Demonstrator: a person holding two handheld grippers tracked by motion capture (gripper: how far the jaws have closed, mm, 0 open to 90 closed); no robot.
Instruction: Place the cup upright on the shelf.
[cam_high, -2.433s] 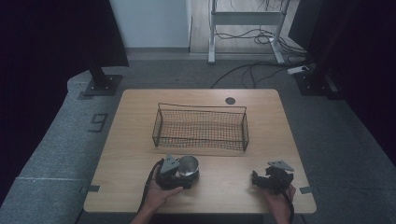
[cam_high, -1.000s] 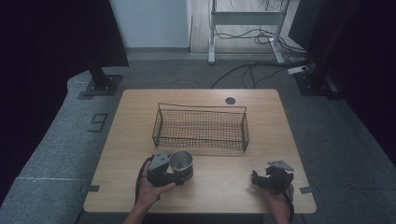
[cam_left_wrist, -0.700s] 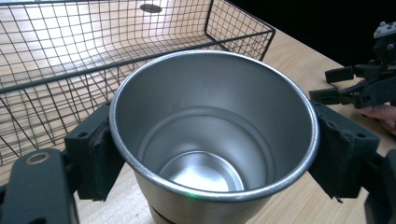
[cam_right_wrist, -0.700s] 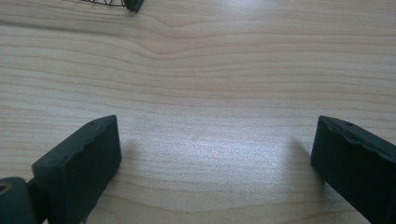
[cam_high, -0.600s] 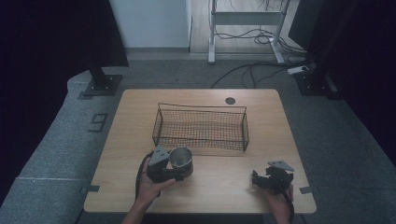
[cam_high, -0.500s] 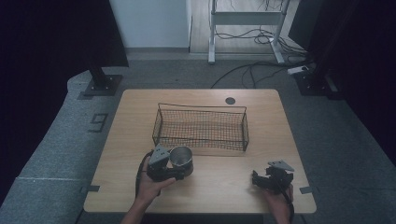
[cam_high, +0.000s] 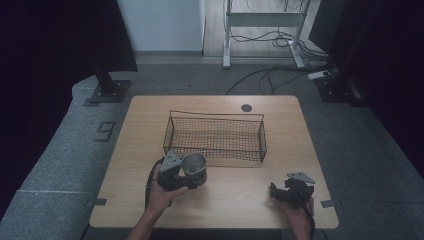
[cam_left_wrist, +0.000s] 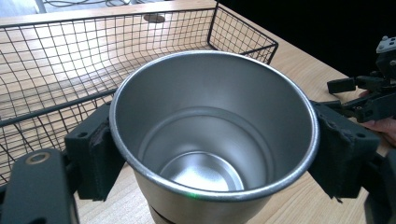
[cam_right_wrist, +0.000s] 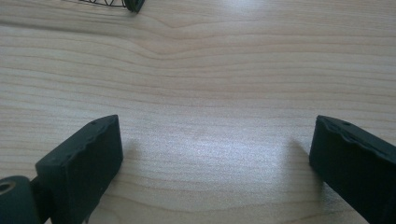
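The left tool (cam_high: 186, 174) pinches the upright steel cup (cam_left_wrist: 212, 140) by its sides, just beside the basket (cam_high: 215, 134), near the counter's front edge. The right tool (cam_right_wrist: 215, 154) rests spread near the front right corner.

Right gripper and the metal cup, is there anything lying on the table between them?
No. In the high view, bare wooden table runs from the right gripper to the metal cup held by the left gripper.
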